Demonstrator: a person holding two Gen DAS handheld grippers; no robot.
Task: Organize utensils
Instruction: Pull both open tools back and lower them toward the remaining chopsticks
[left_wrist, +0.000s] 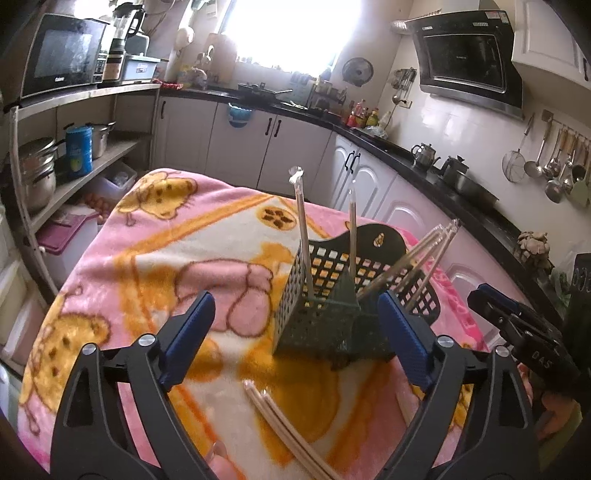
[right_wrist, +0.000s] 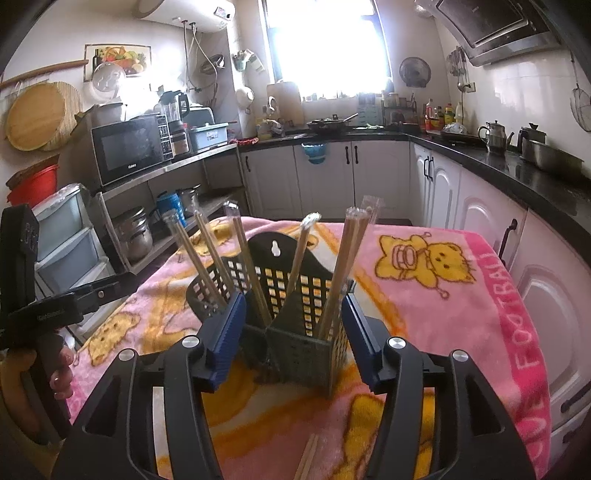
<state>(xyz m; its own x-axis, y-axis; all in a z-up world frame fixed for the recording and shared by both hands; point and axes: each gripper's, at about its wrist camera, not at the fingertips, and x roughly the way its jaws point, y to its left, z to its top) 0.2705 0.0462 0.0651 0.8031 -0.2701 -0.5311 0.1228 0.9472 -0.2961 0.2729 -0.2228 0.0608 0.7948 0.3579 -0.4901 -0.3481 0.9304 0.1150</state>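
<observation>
Open right tool (right_wrist: 293, 334) before dark basket (right_wrist: 295, 343) of wrapped chopsticks (right_wrist: 347, 266)

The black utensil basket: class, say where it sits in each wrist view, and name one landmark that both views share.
Left wrist view: the black utensil basket sits right of centre on the pink blanket, near the right pad.
Right wrist view: the basket stands at centre, just beyond the open jaws.
Shared landmark: the microwave on the shelf at left.
</observation>
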